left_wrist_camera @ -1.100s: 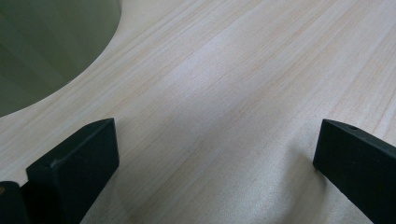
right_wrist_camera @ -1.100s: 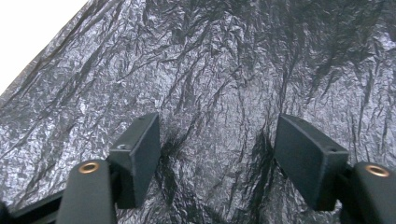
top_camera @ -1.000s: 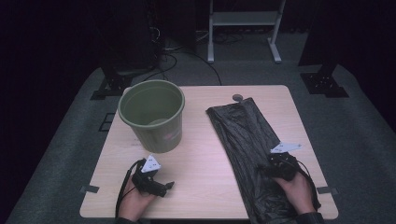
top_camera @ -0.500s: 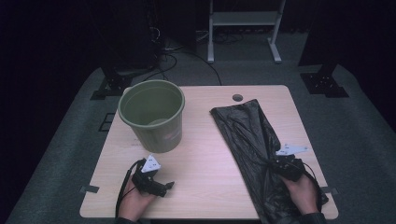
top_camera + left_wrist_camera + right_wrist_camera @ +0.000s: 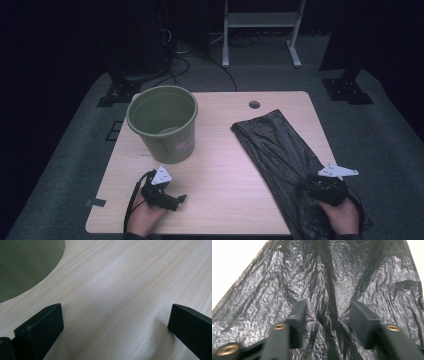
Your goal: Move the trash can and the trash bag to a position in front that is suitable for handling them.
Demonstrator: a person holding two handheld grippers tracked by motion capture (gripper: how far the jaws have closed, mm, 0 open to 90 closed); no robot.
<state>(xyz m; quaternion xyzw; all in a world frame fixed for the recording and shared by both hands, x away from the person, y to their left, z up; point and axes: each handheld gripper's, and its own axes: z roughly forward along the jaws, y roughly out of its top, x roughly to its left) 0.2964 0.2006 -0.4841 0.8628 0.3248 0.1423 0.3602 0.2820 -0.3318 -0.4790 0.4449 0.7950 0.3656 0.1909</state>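
Now your right gripper [image 5: 320, 184] hovers, jaws just opened, over the black trash bag [image 5: 280, 150]; left gripper [image 5: 175, 199] rests open. Next, pinch the bag, carry toward the green bin [image 5: 162, 122] at ten o'clock.

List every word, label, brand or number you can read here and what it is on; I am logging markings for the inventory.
No text can be read.
green bucket: a small pale, reddish label low on its side, too blurred to read.
black plastic bag: no print visible.
grey plates on the left gripper and right gripper: dark dots, no writing.
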